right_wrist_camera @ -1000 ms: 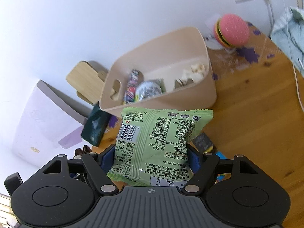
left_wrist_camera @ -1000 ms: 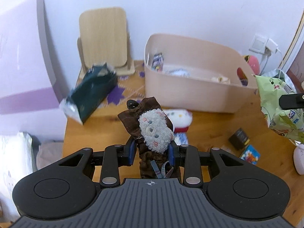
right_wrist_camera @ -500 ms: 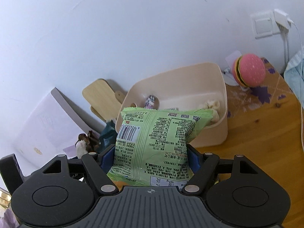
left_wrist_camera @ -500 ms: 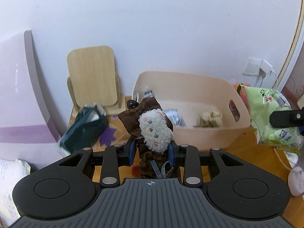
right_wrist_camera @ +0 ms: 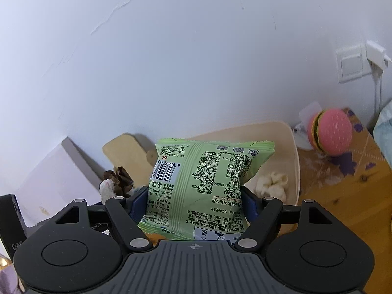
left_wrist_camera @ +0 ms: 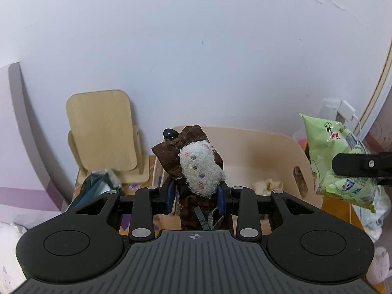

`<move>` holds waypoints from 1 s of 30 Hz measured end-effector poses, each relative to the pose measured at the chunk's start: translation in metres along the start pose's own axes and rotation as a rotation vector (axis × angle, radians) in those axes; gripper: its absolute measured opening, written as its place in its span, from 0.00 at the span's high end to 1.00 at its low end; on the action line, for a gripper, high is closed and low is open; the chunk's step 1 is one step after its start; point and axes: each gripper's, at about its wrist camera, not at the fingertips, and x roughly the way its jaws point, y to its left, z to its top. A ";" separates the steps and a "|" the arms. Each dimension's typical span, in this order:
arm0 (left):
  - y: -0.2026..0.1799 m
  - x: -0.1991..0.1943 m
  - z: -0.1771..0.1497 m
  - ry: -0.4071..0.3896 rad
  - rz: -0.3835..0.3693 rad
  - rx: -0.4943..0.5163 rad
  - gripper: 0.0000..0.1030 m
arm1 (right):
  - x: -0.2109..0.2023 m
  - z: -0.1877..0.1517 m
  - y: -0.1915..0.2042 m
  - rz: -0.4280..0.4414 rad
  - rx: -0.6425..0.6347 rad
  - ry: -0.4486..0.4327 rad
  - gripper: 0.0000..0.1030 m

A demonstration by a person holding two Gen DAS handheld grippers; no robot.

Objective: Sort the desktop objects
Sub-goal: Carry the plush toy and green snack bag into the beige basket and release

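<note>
**Left wrist view: two loads held above one bin**

Left wrist view has the left gripper (left_wrist_camera: 196, 193) closed on a plush toy (left_wrist_camera: 199, 169), white curly face and brown cloth, held upright in front of the beige bin (left_wrist_camera: 264, 154). The bin's near rim is hidden behind the gripper; its far wall stands just off the white wall (left_wrist_camera: 196, 49), so open room lies above the bin rather than behind it. To the left, a wooden stand (left_wrist_camera: 100, 129) leans by the wall, with a dark green pouch (left_wrist_camera: 95, 188) at its foot.

Right wrist view has the right gripper (right_wrist_camera: 196, 203) clamped on one green snack bag (right_wrist_camera: 203, 186), barcode side facing the camera, raised before the same bin (right_wrist_camera: 294, 161). Right of the bin, the desk (right_wrist_camera: 343, 208) shows bare wood, and one burger toy (right_wrist_camera: 329, 132) sits near the wall under a socket (right_wrist_camera: 350, 63).

Count: two grippers, one plush toy, one snack bag, one bin, one burger toy, one pouch.

Inside the bin, a crumpled pale lump (right_wrist_camera: 272, 183) lies against the right end; the rest of the floor is hidden.
</note>
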 end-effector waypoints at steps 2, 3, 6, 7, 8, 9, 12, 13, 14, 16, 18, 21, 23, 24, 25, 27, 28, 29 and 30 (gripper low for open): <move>-0.001 0.010 0.008 0.002 -0.005 -0.011 0.68 | 0.005 0.005 -0.005 -0.006 0.008 -0.013 0.28; -0.001 0.015 0.010 0.006 -0.008 -0.017 0.68 | 0.008 0.007 -0.009 -0.004 0.018 -0.013 0.28; -0.003 0.032 0.017 0.024 -0.011 -0.035 0.68 | 0.021 0.016 -0.017 -0.015 0.032 -0.017 0.28; -0.004 0.038 0.018 0.029 -0.012 -0.042 0.68 | 0.025 0.018 -0.019 -0.021 0.025 -0.021 0.28; -0.005 0.044 0.019 0.036 -0.013 -0.049 0.68 | 0.029 0.019 -0.020 -0.026 0.018 -0.022 0.28; -0.006 0.049 0.020 0.042 -0.015 -0.056 0.68 | 0.033 0.020 -0.021 -0.032 0.013 -0.020 0.28; -0.009 0.068 0.024 0.063 -0.020 -0.079 0.68 | 0.048 0.022 -0.024 -0.050 -0.006 -0.003 0.28; -0.010 0.073 0.025 0.072 -0.023 -0.087 0.68 | 0.053 0.022 -0.024 -0.056 -0.014 0.004 0.28; -0.011 0.080 0.025 0.085 -0.026 -0.095 0.68 | 0.059 0.022 -0.025 -0.062 -0.021 0.011 0.28; -0.014 0.093 0.025 0.115 -0.027 -0.104 0.68 | 0.069 0.020 -0.026 -0.072 -0.032 0.030 0.28; -0.016 0.108 0.022 0.158 -0.018 -0.116 0.68 | 0.079 0.017 -0.027 -0.076 -0.043 0.044 0.28; -0.020 0.122 0.014 0.202 -0.016 -0.126 0.67 | 0.091 0.010 -0.027 -0.098 -0.070 0.063 0.28; -0.018 0.130 0.008 0.234 -0.022 -0.132 0.67 | 0.098 0.005 -0.028 -0.110 -0.075 0.082 0.28; -0.016 0.131 0.005 0.242 -0.028 -0.141 0.64 | 0.102 0.002 -0.029 -0.115 -0.078 0.091 0.28; -0.014 0.132 0.004 0.248 -0.036 -0.151 0.56 | 0.104 0.000 -0.030 -0.119 -0.082 0.098 0.27; -0.011 0.130 0.002 0.259 -0.038 -0.161 0.42 | 0.108 -0.004 -0.031 -0.120 -0.092 0.108 0.26; -0.010 0.126 0.001 0.249 -0.025 -0.156 0.36 | 0.109 -0.005 -0.032 -0.124 -0.097 0.114 0.22; -0.009 0.122 0.002 0.234 -0.013 -0.148 0.35 | 0.109 -0.007 -0.033 -0.131 -0.101 0.114 0.20; -0.008 0.118 0.003 0.217 -0.007 -0.141 0.34 | 0.108 -0.008 -0.033 -0.129 -0.103 0.112 0.18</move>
